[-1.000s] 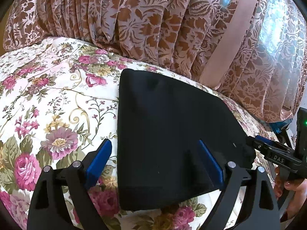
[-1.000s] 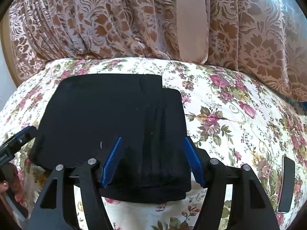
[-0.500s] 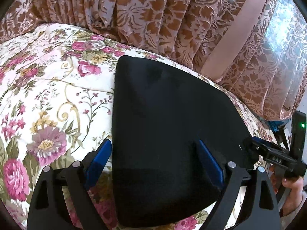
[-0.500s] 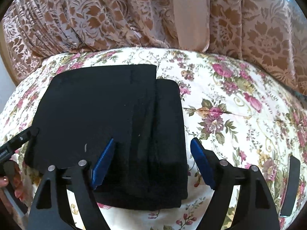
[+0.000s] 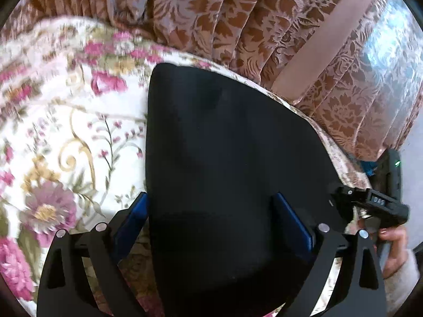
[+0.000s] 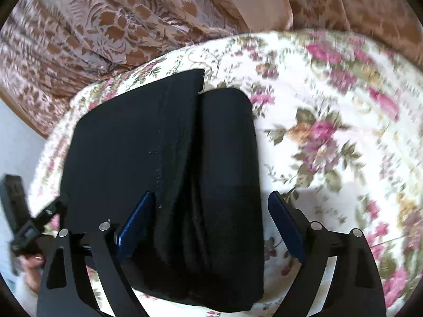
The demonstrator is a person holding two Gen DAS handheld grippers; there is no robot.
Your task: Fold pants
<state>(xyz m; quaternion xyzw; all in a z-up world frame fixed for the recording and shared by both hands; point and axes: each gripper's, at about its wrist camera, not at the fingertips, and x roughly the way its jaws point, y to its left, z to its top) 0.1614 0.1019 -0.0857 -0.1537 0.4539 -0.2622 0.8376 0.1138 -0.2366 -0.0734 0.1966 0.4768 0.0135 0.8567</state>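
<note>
Pants (image 5: 227,163) lie folded on the bedspread (image 5: 66,137), directly ahead of + under the left gripper (image 5: 222,219); its fingers straddle the near part, jaws wide apart. Bedspread runs off to that gripper's left. Curtain (image 5: 211,18) hangs behind the pants, past the bed's far edge. Right gripper (image 5: 370,203) sits at the pants' right edge, to the left gripper's right.

Right wrist view: pants (image 6: 169,163) lie ahead of the right gripper (image 6: 208,219), between its spread fingers. Bedspread (image 6: 330,132) to its right, curtain (image 6: 119,21) behind, left gripper (image 6: 29,227) off to its left.
</note>
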